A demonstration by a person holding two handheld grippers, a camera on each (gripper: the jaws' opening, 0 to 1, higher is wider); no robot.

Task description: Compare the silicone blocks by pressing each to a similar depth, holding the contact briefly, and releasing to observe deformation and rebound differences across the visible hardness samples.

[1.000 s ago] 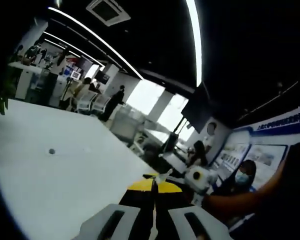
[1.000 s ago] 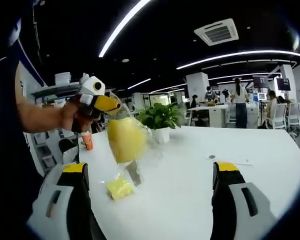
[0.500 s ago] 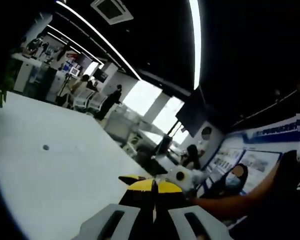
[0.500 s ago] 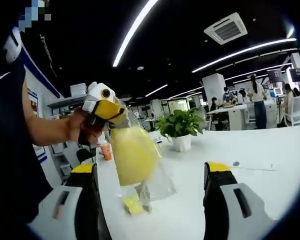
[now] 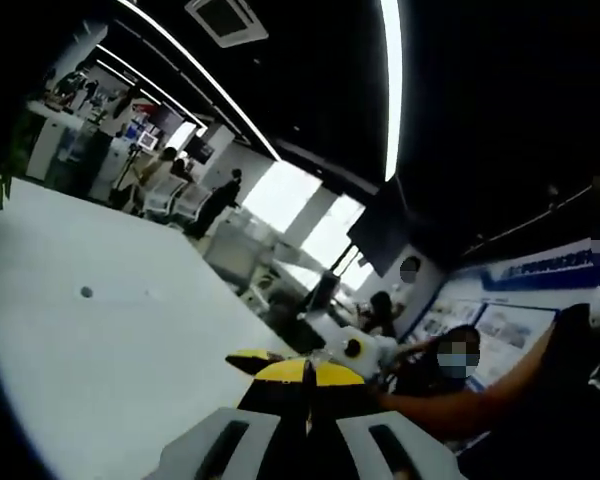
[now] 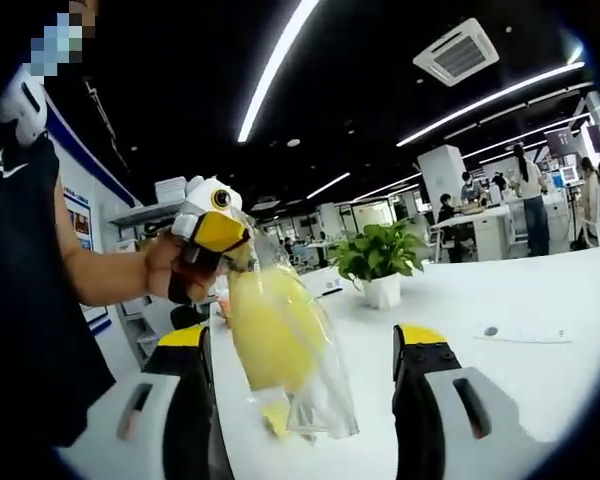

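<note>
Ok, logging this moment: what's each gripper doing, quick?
Left gripper: shut on the clear bag with the yellow block, held above the table.
Right gripper: open, holding nothing.

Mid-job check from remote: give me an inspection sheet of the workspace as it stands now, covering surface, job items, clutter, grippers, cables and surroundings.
Surface: white table, mostly bare.
Job's things: yellow block inside a clear plastic bag, hanging in the air from the left gripper; a small yellow piece shows below the bag, its resting place unclear.
Clutter: small dark round spot on the table.
Grippers: left gripper shut on the bag's top edge; right gripper open, jaws either side of the bag, not touching it.
Cables: nothing seen.
Surroundings: potted green plant on the table; open office with people, desks and ceiling strip lights.
</note>
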